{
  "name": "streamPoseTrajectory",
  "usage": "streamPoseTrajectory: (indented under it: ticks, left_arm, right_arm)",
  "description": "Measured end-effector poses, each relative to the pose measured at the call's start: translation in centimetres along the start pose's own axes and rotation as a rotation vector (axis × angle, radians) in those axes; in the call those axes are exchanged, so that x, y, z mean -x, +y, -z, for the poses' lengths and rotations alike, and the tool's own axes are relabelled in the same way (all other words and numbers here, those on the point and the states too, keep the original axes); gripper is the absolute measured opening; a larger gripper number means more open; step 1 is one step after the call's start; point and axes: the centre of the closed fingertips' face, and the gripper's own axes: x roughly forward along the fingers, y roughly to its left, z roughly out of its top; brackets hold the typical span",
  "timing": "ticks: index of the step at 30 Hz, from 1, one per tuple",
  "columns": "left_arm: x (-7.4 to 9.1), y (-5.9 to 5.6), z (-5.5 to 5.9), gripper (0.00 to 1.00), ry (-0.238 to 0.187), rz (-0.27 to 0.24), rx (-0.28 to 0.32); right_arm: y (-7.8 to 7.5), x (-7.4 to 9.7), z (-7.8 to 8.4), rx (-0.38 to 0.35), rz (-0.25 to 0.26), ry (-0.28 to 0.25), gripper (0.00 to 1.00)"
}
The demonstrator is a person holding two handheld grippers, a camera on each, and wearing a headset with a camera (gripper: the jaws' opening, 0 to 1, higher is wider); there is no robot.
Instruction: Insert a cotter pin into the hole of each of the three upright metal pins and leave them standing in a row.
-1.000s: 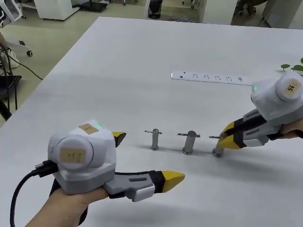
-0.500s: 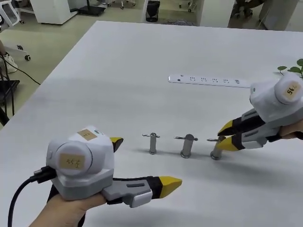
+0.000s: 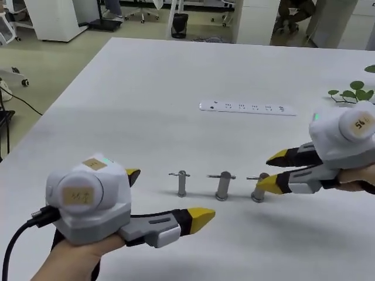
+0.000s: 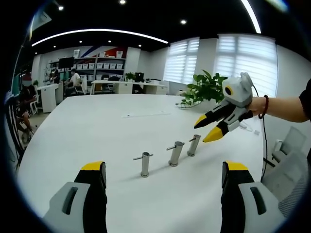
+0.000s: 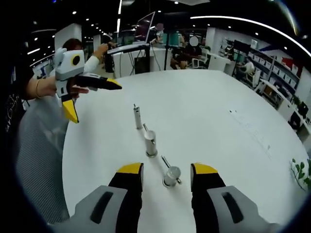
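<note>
Step in hand: judging by the row, the third insertion is finishing. All three metal pins carry a cross-piece near the top.
Task's things: the left pin [image 3: 181, 184], middle pin [image 3: 222, 186] and right pin [image 3: 258, 188] stand upright in a row on the white table [image 3: 176, 76], near its front edge and between the two grippers.
Cotter pins: the left cotter pin [image 3: 179, 174], middle cotter pin [image 3: 221, 175] and right cotter pin [image 3: 253, 178] are thin wires lying level through the pin heads. How far each one passes through is too small to tell.
Right gripper [image 3: 269, 171]: jaws apart, and in its own view one stands on either side of the right pin with a gap on both sides, gripping nothing.
Left gripper [image 3: 169, 194]: jaws spread wide and empty, held nearer than the row and to its left.
Next move: probably draw the right gripper straight back. A sideways brush could tip the slim right pin or drag its wire out.
Materials: the pins are dull grey steel cylinders with slightly flared feet, and the table is matt and smooth. The grippers have grey shells, black jaws and yellow tips.
Far side: a white power strip [image 3: 246, 108], with a green plant [image 3: 351, 92] at the right edge.
</note>
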Motion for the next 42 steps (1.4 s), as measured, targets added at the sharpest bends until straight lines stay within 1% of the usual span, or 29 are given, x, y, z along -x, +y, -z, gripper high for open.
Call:
streamPoseTrajectory:
  ticks: [2,3,4,5,6,7,9,10,12,13,15,17,19,20,22,24,27,30,31,33,37,42]
  left_arm:
    - [0.1,0.2,-0.2,0.99,-0.005,-0.009,0.006]
    - [0.2,0.3,-0.4,0.99,-0.016,-0.016,0.016]
    - [0.2,0.3,-0.4,0.99,-0.019,-0.016,0.018]
    - [0.3,0.3,-0.6,0.99,-0.026,-0.018,0.022]
    - [0.3,0.4,-0.7,0.99,-0.032,-0.026,0.025]
    - [0.4,0.5,-0.8,0.99,-0.036,-0.030,0.026]
    - [0.5,0.6,-1.0,0.99,-0.046,-0.038,0.034]
    - [0.6,0.7,-1.1,0.99,-0.052,-0.042,0.037]
    - [0.7,0.7,-1.3,0.99,-0.061,-0.048,0.038]
    - [0.8,0.7,-1.5,0.99,-0.066,-0.057,0.033]
    - [0.9,1.0,-1.4,0.99,-0.065,-0.076,0.030]
    - [1.0,1.1,-1.4,0.99,-0.061,-0.082,0.020]
    - [1.1,1.1,-1.4,0.99,-0.058,-0.089,0.012]
    - [1.2,1.1,-1.4,0.99,-0.059,-0.091,0.008]
    - [1.3,1.1,-1.4,0.99,-0.056,-0.096,-0.001]
    - [1.4,1.2,-1.4,0.99,-0.053,-0.101,-0.002]
    - [1.5,1.2,-1.2,0.99,-0.049,-0.104,0.007]
    - [1.6,1.3,-0.8,0.99,-0.035,-0.112,0.017]
    - [1.6,1.3,-0.8,0.99,-0.035,-0.118,0.023]
    - [1.7,1.4,-0.6,0.99,-0.031,-0.122,0.031]
    - [1.9,1.5,-0.3,0.99,-0.025,-0.127,0.035]
    - [2.0,1.5,0.0,0.99,-0.014,-0.129,0.031]
  right_arm:
    - [0.3,0.2,-0.1,-0.032,0.017,-0.017,0.41]
    - [0.7,0.3,0.0,-0.037,0.022,-0.014,0.43]
    - [0.8,0.4,0.1,-0.042,0.031,-0.015,0.45]
    - [1.0,0.5,0.1,-0.045,0.050,-0.019,0.47]
    - [1.0,0.6,0.1,-0.042,0.058,-0.021,0.50]
    - [1.0,0.8,0.1,-0.030,0.087,-0.032,0.52]
    - [1.3,0.9,0.2,-0.046,0.102,-0.031,0.56]
    - [1.3,1.0,0.4,-0.060,0.112,-0.028,0.57]
    - [1.4,1.2,0.4,-0.095,0.142,-0.054,0.61]
    - [1.4,1.3,0.4,-0.125,0.156,-0.068,0.63]
    - [1.5,1.4,0.7,-0.152,0.168,-0.068,0.66]
    - [1.1,1.4,1.2,-0.203,0.215,-0.072,0.68]
    - [1.1,1.4,1.6,-0.226,0.232,-0.079,0.70]
    - [1.1,1.3,1.9,-0.249,0.245,-0.085,0.70]
    - [1.4,1.3,2.0,-0.278,0.245,-0.099,0.71]
    - [1.7,1.5,2.2,-0.323,0.254,-0.123,0.72]
    - [2.1,1.7,2.3,-0.353,0.263,-0.144,0.74]
    - [2.1,1.9,2.5,-0.349,0.289,-0.147,0.75]
    - [2.0,2.0,2.9,-0.323,0.312,-0.131,0.75]
    - [2.2,2.1,3.0,-0.313,0.328,-0.132,0.75]
    - [2.6,2.0,3.1,-0.337,0.320,-0.141,0.75]
    - [3.0,1.8,3.0,-0.343,0.314,-0.148,0.74]
